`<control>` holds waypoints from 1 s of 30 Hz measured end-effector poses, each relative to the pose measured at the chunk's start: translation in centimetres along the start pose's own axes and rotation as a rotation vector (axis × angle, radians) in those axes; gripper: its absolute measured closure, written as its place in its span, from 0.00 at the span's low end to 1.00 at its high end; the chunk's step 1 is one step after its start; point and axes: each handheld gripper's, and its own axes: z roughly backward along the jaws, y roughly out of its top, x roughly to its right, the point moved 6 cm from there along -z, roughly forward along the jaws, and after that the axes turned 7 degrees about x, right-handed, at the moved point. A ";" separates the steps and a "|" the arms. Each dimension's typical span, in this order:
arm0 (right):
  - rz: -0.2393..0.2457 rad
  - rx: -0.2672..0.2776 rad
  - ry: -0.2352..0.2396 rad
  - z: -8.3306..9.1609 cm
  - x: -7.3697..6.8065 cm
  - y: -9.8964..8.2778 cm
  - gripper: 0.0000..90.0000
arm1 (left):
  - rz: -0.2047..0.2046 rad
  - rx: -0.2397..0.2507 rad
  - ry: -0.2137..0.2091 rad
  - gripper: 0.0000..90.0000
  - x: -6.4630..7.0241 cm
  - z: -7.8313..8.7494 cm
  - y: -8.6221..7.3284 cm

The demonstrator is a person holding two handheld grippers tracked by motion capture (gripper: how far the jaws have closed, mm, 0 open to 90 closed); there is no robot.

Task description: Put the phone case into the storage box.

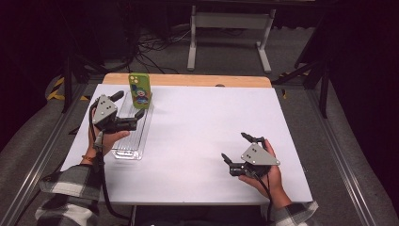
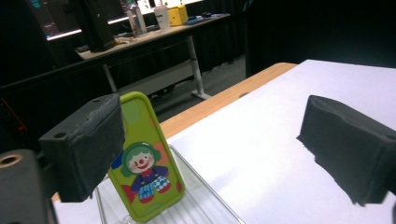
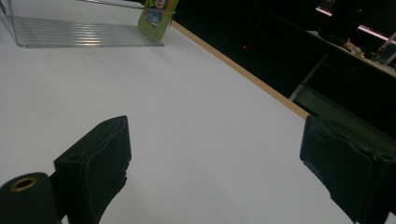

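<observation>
A green phone case (image 1: 139, 90) with a cartoon clown printed on it stands nearly upright, leaning a little, at the far end of a clear ribbed tray (image 1: 123, 149). The tray lies lengthwise on the left part of the white table (image 1: 197, 136), its far end near the wooden back edge.

The left gripper (image 1: 128, 104) hovers over the tray just short of the case, held in the person's left hand (image 1: 110, 140). Its 2 jaws stand wide apart with nothing between them. In the left gripper view the case (image 2: 147, 175) sits just behind the left jaw, partly covered by it, while the right jaw is well off to the side over bare table (image 2: 261, 140). The case does not touch either pad. Its foot rests in the tray (image 2: 205, 205).

The right gripper (image 1: 234, 146) is at the near right of the table, well apart from the tray and case, in the person's right hand (image 1: 268, 179). Its jaws are also spread wide and empty. In the right gripper view they frame bare table (image 3: 187, 116), with the tray (image 3: 70, 32) and the case (image 3: 156, 16) far off at the top left.

Plaid sleeves (image 1: 70, 188) show at the bottom edge of the high view.
</observation>
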 end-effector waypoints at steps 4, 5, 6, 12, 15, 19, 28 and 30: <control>0.006 0.003 0.003 0.0 -0.1 0.0 0.11 | 0.007 0.013 -0.017 0.06 0.6 0.3 0.2; 0.003 0.000 0.004 0.0 -0.2 0.0 0.11 | 0.002 0.018 -0.019 0.06 0.7 0.3 0.2; 0.004 0.001 0.003 0.0 -0.2 0.0 0.11 | -0.006 0.015 -0.022 0.06 0.9 0.3 0.2; 0.001 0.007 0.000 0.1 -0.1 0.0 0.10 | -0.023 0.029 -0.055 0.05 2.0 0.4 0.5; -0.001 0.005 0.003 0.1 -0.2 0.0 0.10 | -0.016 0.040 -0.067 0.04 2.5 0.5 0.7; -0.002 0.004 0.005 0.1 -0.3 0.0 0.10 | -0.016 0.054 -0.076 0.04 3.0 0.7 0.8; 0.005 0.007 0.008 0.3 -0.5 0.1 0.10 | -0.018 0.069 -0.101 0.04 4.3 1.1 1.2; 0.007 0.008 0.008 0.3 -0.6 0.1 0.10 | -0.022 0.076 -0.105 0.04 4.6 1.3 1.3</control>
